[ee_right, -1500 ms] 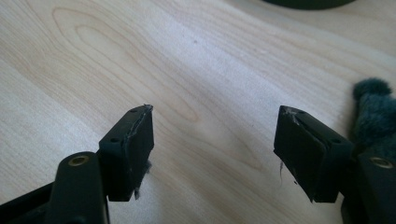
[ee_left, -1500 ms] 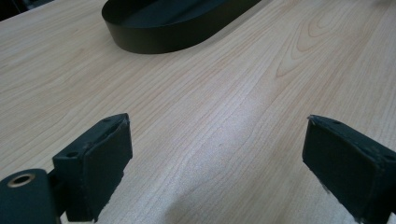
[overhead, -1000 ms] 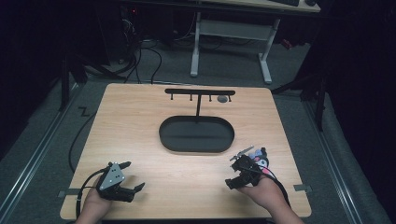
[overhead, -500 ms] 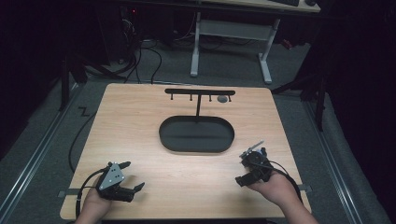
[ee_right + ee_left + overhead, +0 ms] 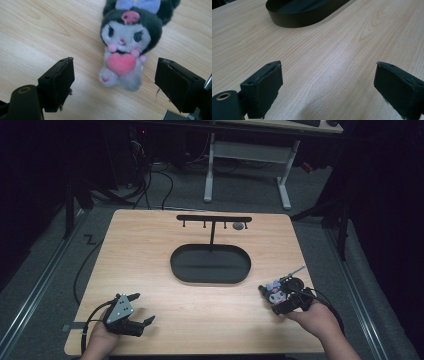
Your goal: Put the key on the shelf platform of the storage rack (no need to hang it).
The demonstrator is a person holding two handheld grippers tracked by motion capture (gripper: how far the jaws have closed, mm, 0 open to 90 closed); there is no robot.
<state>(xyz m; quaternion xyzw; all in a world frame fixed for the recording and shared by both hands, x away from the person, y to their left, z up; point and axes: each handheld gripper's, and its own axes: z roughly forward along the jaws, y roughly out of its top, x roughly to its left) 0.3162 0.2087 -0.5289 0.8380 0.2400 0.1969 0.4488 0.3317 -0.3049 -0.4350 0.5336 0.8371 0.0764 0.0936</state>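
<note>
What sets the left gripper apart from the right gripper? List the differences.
The left gripper has bare table between its jaws; the right gripper has the plush toy between its jaws, untouched. Its jaws have just been opening. Both stand open near the table's front edge.

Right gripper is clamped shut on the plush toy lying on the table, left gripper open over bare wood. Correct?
Not quite. The right gripper isn't clamped: its jaws have just been opening and stand wide, clear of the plush toy lying on the table between them, per the right gripper view. The left gripper is open over bare wood.
</note>
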